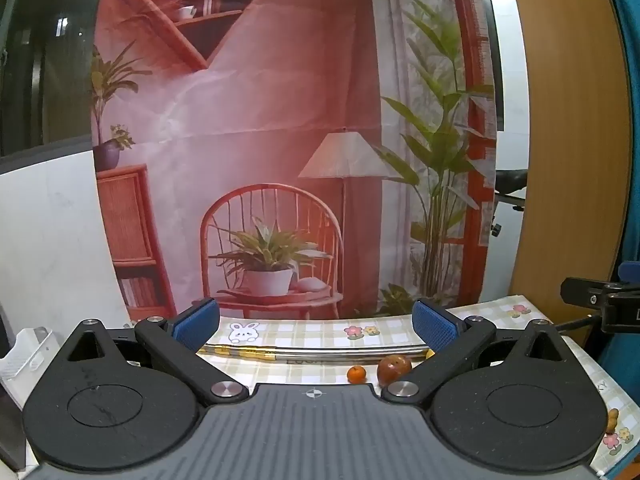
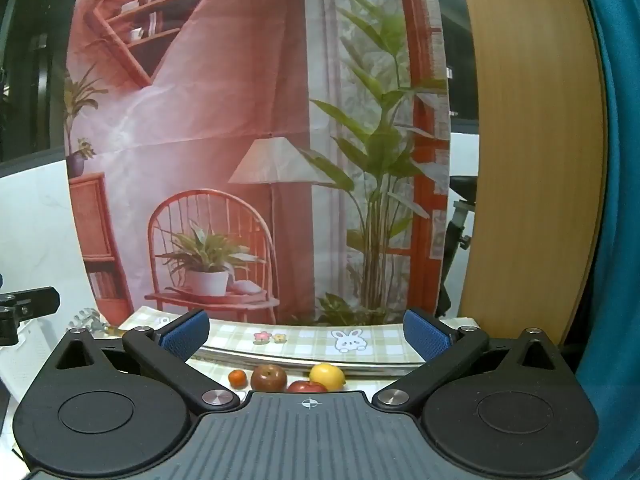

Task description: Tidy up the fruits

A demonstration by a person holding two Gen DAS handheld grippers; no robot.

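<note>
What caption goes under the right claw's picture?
Open right claw above a checked tablecloth with a tangerine, brown apple, red apple and lemon.

Printed room backdrop (image 1: 280, 120), checked tablecloth (image 2: 304, 340), wooden panel (image 2: 532, 160), white bin (image 1: 28, 356).

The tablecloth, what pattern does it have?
Tablecloth: green-beige check with bunnies and flowers; clearest in the right wrist view.

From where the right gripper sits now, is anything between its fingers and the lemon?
Nothing visible blocks it. The right gripper is open and empty, and the lemon lies just ahead on the checked tablecloth. A red apple touches or nearly touches its near-left side.
</note>
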